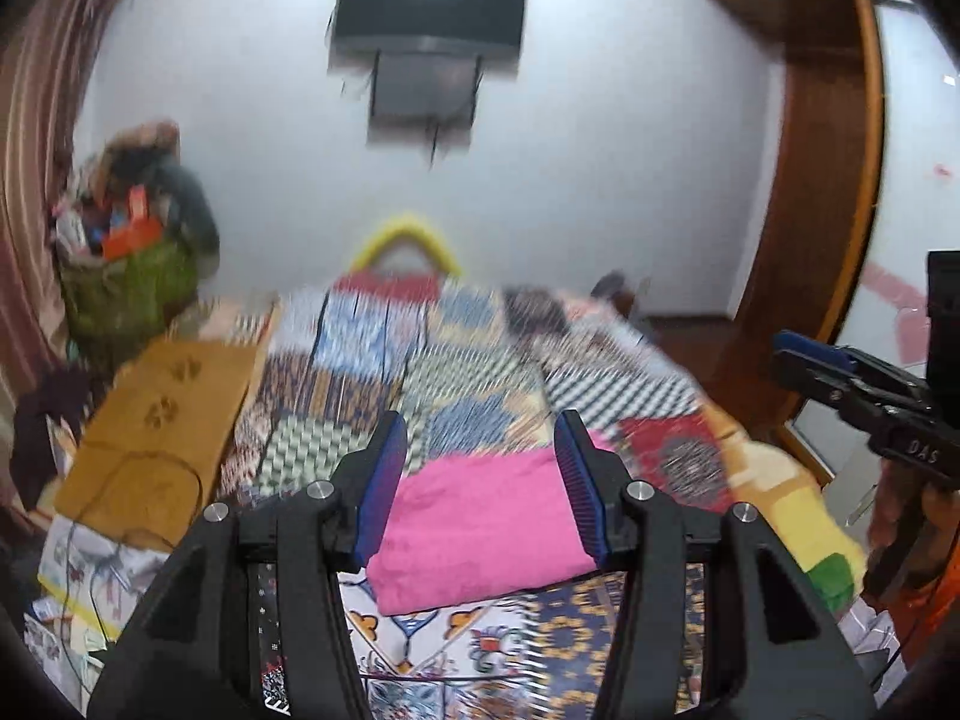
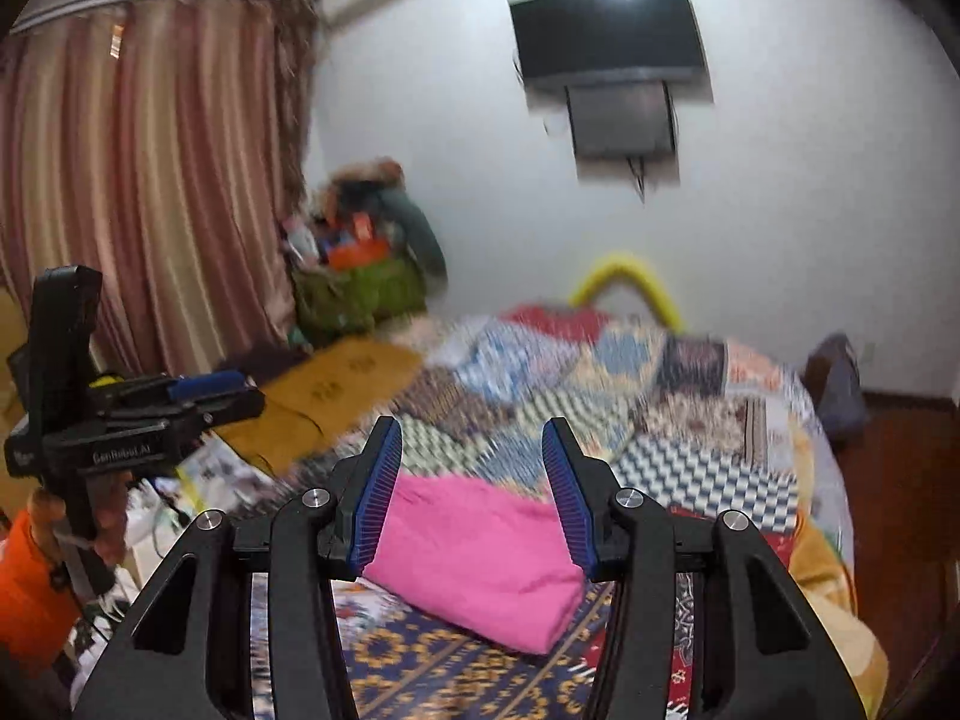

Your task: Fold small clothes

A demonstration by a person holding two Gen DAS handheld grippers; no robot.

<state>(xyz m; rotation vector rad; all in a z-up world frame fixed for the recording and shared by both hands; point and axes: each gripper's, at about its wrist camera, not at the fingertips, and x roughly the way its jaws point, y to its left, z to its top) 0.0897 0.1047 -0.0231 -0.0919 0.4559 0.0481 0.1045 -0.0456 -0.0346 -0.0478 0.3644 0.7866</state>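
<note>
A folded pink garment [image 1: 480, 528] lies flat on the patchwork bedspread [image 1: 468, 360], also seen in the right wrist view [image 2: 474, 558]. My left gripper [image 1: 483, 426] is open and empty, held above the garment's near side. My right gripper [image 2: 471, 432] is open and empty, raised above the same garment. The right gripper also shows at the right edge of the left wrist view [image 1: 804, 354], and the left gripper shows at the left of the right wrist view [image 2: 228, 390]. Both views are motion-blurred.
A mustard cloth [image 1: 156, 420] lies on the bed's left side. A green bag stuffed with clothes [image 1: 132, 264] stands by the striped curtain [image 2: 144, 180]. A TV [image 1: 429, 6] hangs on the far wall. A wooden wardrobe [image 1: 828, 180] stands right. Clutter lies left of the bed.
</note>
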